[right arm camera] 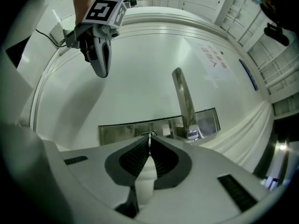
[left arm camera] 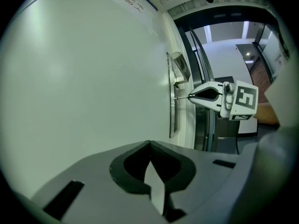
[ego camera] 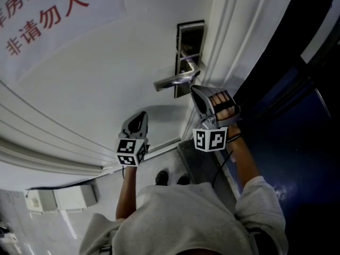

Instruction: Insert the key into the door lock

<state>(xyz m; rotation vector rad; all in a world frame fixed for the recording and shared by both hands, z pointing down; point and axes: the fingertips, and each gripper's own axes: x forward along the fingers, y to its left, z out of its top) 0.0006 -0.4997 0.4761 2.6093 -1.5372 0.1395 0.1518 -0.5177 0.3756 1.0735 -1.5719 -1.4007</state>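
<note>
The right gripper (ego camera: pixel 194 88) had its fingers (right arm camera: pixel 133 158) pinched together on the thin key (left arm camera: pixel 181 97), whose tip met the metal lock plate (ego camera: pixel 183 86) on the white door (ego camera: pixel 106 78), at about 6 o'clock from the lever handle (ego camera: pixel 172 80) in the head view. Whether the key sat inside the keyhole could not be told. The left gripper (ego camera: pixel 142 114) hung near the door at about 8 o'clock from the lock plate, well apart from it, its fingers (left arm camera: pixel 128 169) closed together with nothing between them.
</note>
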